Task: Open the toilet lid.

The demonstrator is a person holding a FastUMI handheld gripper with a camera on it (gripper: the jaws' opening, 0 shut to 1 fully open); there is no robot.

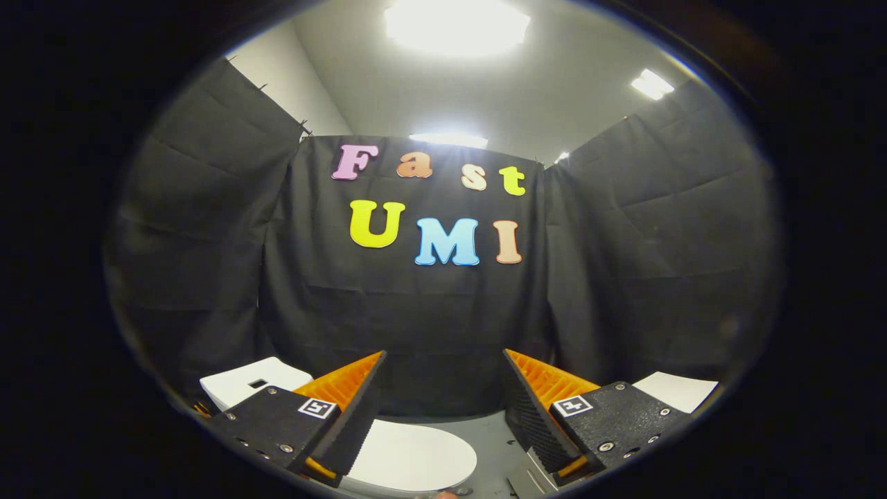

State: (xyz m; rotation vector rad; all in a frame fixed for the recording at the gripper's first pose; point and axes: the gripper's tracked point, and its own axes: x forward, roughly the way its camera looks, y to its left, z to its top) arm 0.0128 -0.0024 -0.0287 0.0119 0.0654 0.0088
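The tool (pixel 443 409), a two-finger gripper with orange ribbed finger backs and black toothed pads, has its fingers (pixel 350 409) spread wide apart with nothing between them. Each finger carries a black textured block with a small square marker on top.

The white oval plastic toilet lid (pixel 416 457) lies flat and closed, low down just ahead of the fingers. The left finger covers its near left part, and the rest of the lid reaches across into the gap between the fingers. The tool touches nothing; the lid sits below the fingertips and apart from them.

Behind the left finger stands the white toilet tank (pixel 249 381), with a small dark rectangular opening in its top. The lid runs from the tank toward the tool.

The grey floor (pixel 492 433) shows between the lid and the right finger. Past the right finger's block lies a flat white panel (pixel 675 389); what it is cannot be told. Black cloth walls (pixel 443 326) close the booth on three sides beyond the fingers.
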